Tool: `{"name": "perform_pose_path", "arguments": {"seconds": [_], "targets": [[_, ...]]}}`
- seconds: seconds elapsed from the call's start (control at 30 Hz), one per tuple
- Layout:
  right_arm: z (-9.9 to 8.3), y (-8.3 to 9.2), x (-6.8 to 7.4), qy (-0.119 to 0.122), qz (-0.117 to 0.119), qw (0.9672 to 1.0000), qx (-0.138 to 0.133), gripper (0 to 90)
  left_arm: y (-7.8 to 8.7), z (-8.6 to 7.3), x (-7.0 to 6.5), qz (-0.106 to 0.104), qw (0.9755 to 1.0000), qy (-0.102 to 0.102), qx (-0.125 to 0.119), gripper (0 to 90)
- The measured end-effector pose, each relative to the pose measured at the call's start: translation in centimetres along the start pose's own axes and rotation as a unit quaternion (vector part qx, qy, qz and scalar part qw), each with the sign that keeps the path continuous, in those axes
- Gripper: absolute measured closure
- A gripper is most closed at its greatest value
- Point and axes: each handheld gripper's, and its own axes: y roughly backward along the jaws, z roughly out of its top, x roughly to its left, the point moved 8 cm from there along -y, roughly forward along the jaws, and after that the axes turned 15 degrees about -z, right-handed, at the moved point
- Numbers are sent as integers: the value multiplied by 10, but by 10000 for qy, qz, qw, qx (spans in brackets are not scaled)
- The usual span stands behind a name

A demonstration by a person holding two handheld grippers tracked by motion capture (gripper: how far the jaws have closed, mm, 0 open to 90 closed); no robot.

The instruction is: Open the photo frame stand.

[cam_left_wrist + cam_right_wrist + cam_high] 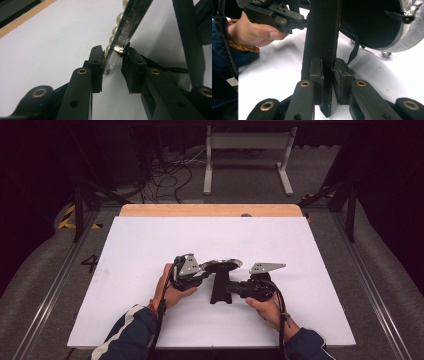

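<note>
Right gripper view: right tool [327, 72] clamps flat matte-black stand post [322, 37]; left tool [112, 62] pinches glittery silver band [130, 22].

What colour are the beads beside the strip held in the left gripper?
Pearly cream beads, clearest in the left gripper view.

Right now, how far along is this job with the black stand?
Done: the right tool clamps the black stand's post, steadying it on the white table. In hand: the left tool pinches the end of a silvery strip with pearl beads by the stand's top. Left: settling it there and letting go.
</note>
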Motion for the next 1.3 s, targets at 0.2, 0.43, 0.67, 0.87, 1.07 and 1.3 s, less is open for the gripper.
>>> {"name": "perform_pose_path", "arguments": {"seconds": [0.2,0.43,0.67,0.87,1.07,1.3], "targets": [[-2,0,0,0,26,10000,7,793,-1,0,0,-40,9999,99,-75,700],[-3,1,0,30,-17,10000,-11,795,1,-1,-1,-42,9998,191,-97,696],[-4,3,-1,145,-103,9998,-2,813,7,1,-2,-27,9996,228,-188,691],[-4,5,-3,131,-96,9999,-5,834,10,2,-2,-48,9996,180,-220,700],[-4,7,-4,151,-129,9998,-1,844,15,2,-2,-90,9995,180,-263,707],[-5,7,-4,151,-135,9998,-12,845,18,3,-2,-123,9993,183,-311,686]]}}
